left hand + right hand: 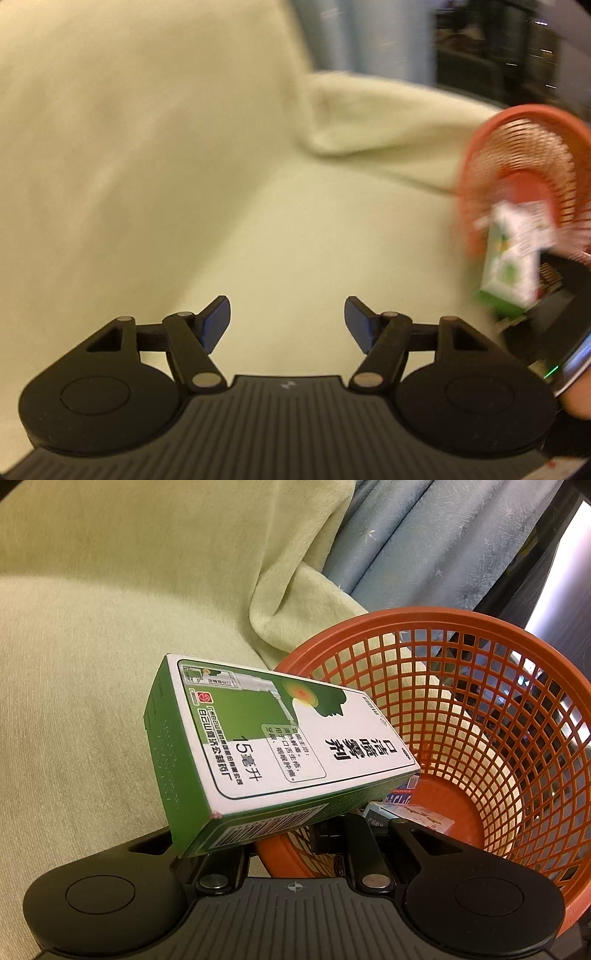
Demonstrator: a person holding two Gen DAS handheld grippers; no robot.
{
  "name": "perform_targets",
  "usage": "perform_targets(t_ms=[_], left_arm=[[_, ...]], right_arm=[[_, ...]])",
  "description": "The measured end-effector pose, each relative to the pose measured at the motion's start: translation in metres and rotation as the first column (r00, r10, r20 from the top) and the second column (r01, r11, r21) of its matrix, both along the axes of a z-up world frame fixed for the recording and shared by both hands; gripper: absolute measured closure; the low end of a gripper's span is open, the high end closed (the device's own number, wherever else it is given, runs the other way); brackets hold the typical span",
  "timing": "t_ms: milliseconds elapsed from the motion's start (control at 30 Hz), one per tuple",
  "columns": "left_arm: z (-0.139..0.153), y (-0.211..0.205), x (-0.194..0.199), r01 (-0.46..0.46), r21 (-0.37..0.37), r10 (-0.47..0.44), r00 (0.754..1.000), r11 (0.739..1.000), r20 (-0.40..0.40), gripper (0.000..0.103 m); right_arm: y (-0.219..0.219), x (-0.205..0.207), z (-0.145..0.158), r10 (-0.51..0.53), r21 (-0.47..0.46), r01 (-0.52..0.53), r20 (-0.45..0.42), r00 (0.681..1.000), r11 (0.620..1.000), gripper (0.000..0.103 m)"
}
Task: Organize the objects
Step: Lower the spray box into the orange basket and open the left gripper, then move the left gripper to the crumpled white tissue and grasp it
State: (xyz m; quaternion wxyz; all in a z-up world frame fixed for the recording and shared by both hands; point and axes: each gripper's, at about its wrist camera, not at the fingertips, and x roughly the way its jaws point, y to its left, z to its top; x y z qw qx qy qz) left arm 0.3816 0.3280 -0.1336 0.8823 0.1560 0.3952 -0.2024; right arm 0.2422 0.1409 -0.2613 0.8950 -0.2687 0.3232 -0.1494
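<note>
Green box overhangs orange basket rim.

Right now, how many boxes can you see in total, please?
2, maybe more. A green and white box is clamped in the right gripper, beside the orange basket. A smaller box lies inside the basket; the green box and gripper may hide others.
</note>
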Motion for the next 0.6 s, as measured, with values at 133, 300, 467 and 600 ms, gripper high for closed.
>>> perform_targets(t_ms=[133, 300, 467, 600], left_arm=[[-0.020, 0.058, -0.003, -0.160, 0.035, 0.161, 0.987, 0.986, -0.005, 0.034], [-0.042, 0.111, -0.004, -0.316, 0.070, 0.316, 0.949, 0.946, 0.008, 0.034], [-0.062, 0.140, 0.004, -0.396, 0.108, 0.395, 0.918, 0.912, 0.030, 0.034], [-0.071, 0.151, 0.011, -0.445, 0.090, 0.444, 0.896, 0.891, 0.031, 0.034]], right_arm=[[0.001, 0.002, 0.001, -0.002, -0.001, 0.002, -0.001, 1.000, 1.000, 0.093], [0.002, 0.003, 0.000, -0.004, -0.004, 0.004, -0.004, 1.000, 1.000, 0.093], [0.002, 0.002, 0.000, -0.004, -0.007, 0.004, -0.006, 1.000, 1.000, 0.093], [0.002, 0.002, 0.000, -0.004, -0.009, 0.004, -0.007, 1.000, 1.000, 0.093]])
